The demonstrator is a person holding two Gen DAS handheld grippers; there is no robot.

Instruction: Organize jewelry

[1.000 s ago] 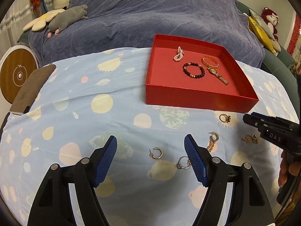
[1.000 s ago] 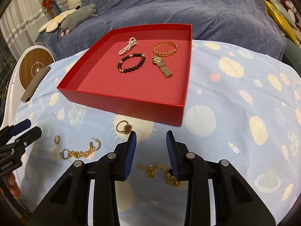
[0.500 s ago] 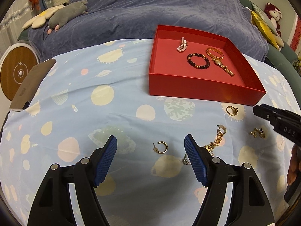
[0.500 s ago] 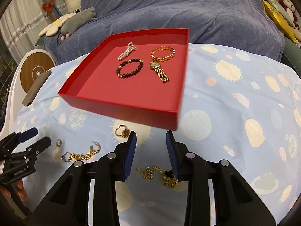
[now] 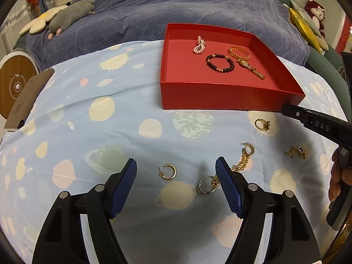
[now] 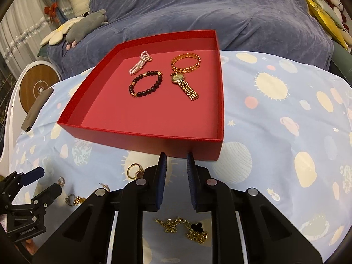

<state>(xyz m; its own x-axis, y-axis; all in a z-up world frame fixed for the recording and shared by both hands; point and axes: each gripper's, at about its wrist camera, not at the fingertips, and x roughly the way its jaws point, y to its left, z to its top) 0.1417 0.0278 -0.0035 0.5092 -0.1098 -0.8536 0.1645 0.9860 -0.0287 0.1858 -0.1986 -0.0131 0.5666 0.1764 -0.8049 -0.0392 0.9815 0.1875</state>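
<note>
Left gripper (image 5: 176, 173) spread above hoop earring (image 5: 167, 172); right gripper (image 6: 176, 160) closing, empty

The right gripper (image 6: 175, 160) has pushed up close to the red tray (image 6: 140, 139), its jaws closing on nothing. The gold necklace (image 6: 184, 227) now lies behind its fingertips.
</note>
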